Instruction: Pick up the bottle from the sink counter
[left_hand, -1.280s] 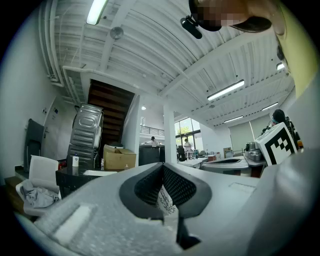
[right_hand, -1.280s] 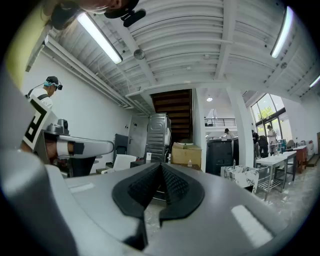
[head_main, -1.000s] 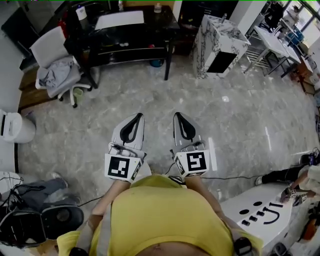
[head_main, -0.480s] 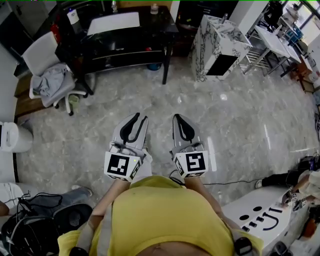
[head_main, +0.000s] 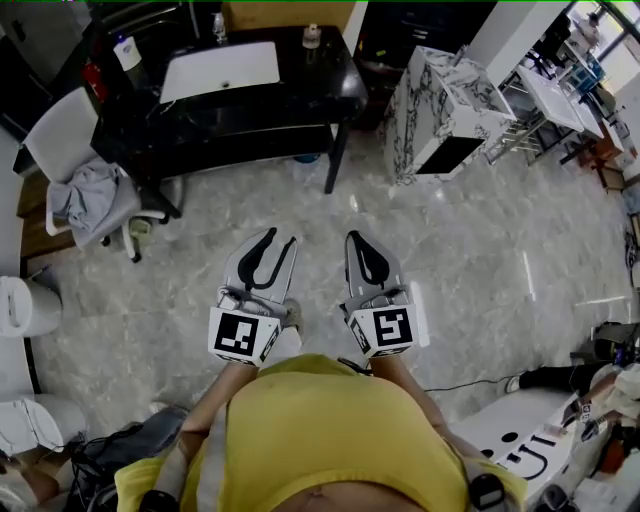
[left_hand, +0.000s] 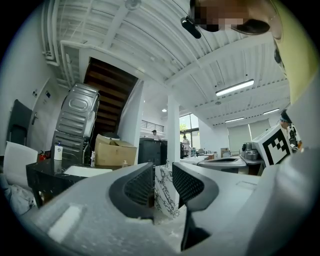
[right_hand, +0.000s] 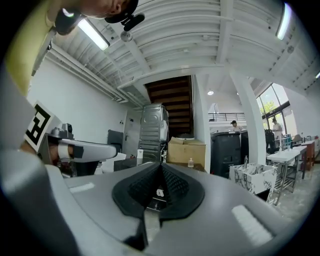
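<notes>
- Office chair (head_main: 58, 140), left of the sink counter (head_main: 310, 85); grey cloth (head_main: 85, 195) draped over its seat.
- Sink counter: black top, white basin (head_main: 220, 68) set into its left half.
- Three bottles stand on the counter, all upright. I cannot tell which one is meant.
- White bottle with a blue cap (head_main: 127, 53): back left corner, left of the basin.
- Small clear bottle (head_main: 219, 30): back edge, just behind the basin.
- Second small clear bottle (head_main: 312, 36): back edge, right of the basin, near the back right corner.
- Left gripper (head_main: 280, 242): held over the floor in front of the counter, well apart from it and from every bottle. Jaws are opening. In the left gripper view (left_hand: 162, 180) a gap shows between the pads with nothing in it, only the distant room.
- Right gripper (head_main: 358, 240): just beside the left one, pointing the same way, toward the counter. In the right gripper view (right_hand: 160, 172) the pads are clenched together, grasping nothing.
- Marbled cabinet (head_main: 440, 100): stands on the floor right of the counter, apart from it.
</notes>
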